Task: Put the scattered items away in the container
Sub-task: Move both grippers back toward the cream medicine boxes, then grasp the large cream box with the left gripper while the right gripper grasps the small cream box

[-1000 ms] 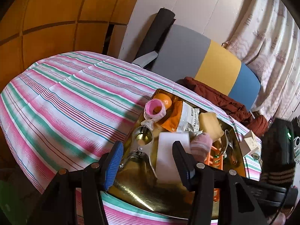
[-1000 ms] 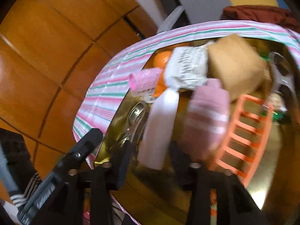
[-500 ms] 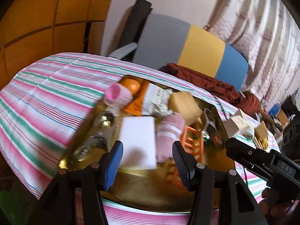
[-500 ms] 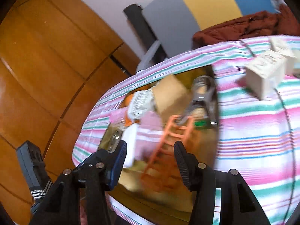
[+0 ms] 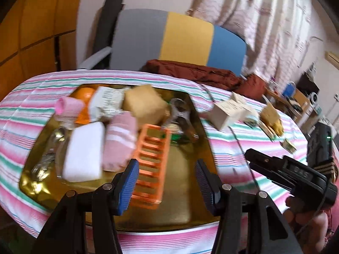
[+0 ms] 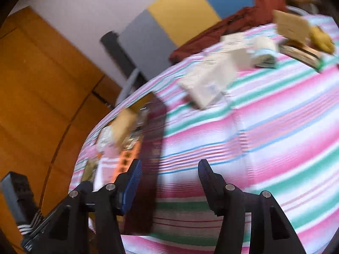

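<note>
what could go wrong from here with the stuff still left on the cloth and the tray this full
1. The gold tray is crowded at its far end; another item dropped on the tan block or pink sock may slide off.
2. The white box stands on the loose striped cloth; a low approach by the open right gripper might snag the cloth and tip the box.
3. Both views are motion-blurred, so aim may be off.

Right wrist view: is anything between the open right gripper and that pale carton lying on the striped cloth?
Nothing visible. The right gripper is open and empty, and only bare striped tablecloth shows between it and the pale carton. More small boxes sit beyond the carton, not in front. The frame is motion-blurred.
</note>
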The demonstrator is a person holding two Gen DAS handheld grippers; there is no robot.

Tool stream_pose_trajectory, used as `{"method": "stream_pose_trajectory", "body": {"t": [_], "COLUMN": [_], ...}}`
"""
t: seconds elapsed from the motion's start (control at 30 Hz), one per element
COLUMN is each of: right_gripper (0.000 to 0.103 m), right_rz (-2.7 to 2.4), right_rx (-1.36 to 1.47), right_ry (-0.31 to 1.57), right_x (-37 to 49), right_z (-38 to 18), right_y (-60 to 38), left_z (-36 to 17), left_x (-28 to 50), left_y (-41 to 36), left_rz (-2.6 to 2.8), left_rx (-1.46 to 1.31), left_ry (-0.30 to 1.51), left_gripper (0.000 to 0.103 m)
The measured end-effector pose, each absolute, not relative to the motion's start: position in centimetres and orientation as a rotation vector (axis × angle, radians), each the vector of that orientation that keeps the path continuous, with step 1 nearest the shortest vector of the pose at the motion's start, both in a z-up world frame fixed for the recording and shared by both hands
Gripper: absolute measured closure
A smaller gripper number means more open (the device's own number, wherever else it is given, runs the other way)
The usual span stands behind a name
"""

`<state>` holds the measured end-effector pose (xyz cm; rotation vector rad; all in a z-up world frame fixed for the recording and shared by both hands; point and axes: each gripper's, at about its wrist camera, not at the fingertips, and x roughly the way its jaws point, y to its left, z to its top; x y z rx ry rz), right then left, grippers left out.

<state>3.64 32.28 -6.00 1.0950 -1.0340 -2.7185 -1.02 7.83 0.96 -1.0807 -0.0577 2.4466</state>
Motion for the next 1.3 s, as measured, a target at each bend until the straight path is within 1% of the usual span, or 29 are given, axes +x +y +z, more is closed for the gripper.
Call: {"method": "stream_pose_trajectory", "body": {"t": [0.1,0.13,0.17,0.23,0.33,0.4,0.6,0.87,1.07,1.13,1.2,1.3], "right_gripper": [0.046,0.042,0.035,0.030,0.030,0.032,0.031,0.030,0.024,0.022,0.020,0.016], "right_rz": [-2.782,-2.798,-2.803,-2.824,-2.852,-2.869,-2.952,-2.980,-2.995,-3.007,-3.021,-3.016], "right_rx": [1.098,1.094,1.095,1.100,1.075,1.046,1.039,1.016,0.944,0.923,0.911,0.900], "right_ry": [-1.027,-1.020,-1.022,-1.037,-1.079,-1.124,-1.088,-1.092,-1.039,-1.004,-0.957,-0.945], "right_x": [5.0,5.5,5.8,6.2,7.4,8.3,8.2,7.0,6.7,6.7,6.6,6.6], "right_z": [-6.4,-6.6,-6.7,-7.2,-7.8,-8.1,-7.7,-8.1,-8.4,-8.5,-8.6,-8.6], "right_y": [34.3,35.0,35.6,36.7,38.4,39.5,41.0,42.4,42.3,42.1,41.7,41.6], "left_z": [1.0,1.1,1.1,1.3,1.8,2.1,2.3,2.3,1.5,1.0,0.4,-0.8], "left_x": [-0.4,-0.1,0.1,0.2,0.3,-0.1,-3.3,-9.1,-13.5,-14.1,-14.1,-14.2], "left_y": [9.6,10.3,11.0,12.4,14.4,16.1,21.1,27.1,30.8,31.6,32.4,33.0], "left_rz": [2.403,2.390,2.381,2.361,2.337,2.319,2.279,2.238,2.129,2.063,2.037,2.017], "left_rx": [-1.065,-1.058,-1.052,-1.039,-1.010,-0.985,-0.998,-0.976,-0.987,-0.989,-0.968,-0.961], "left_ry": [-0.019,0.001,0.018,0.057,0.111,0.161,0.255,0.371,0.489,0.520,0.595,0.670], "left_gripper": [0.048,0.048,0.048,0.048,0.048,0.048,0.048,0.046,0.045,0.043,0.042,0.042]}}
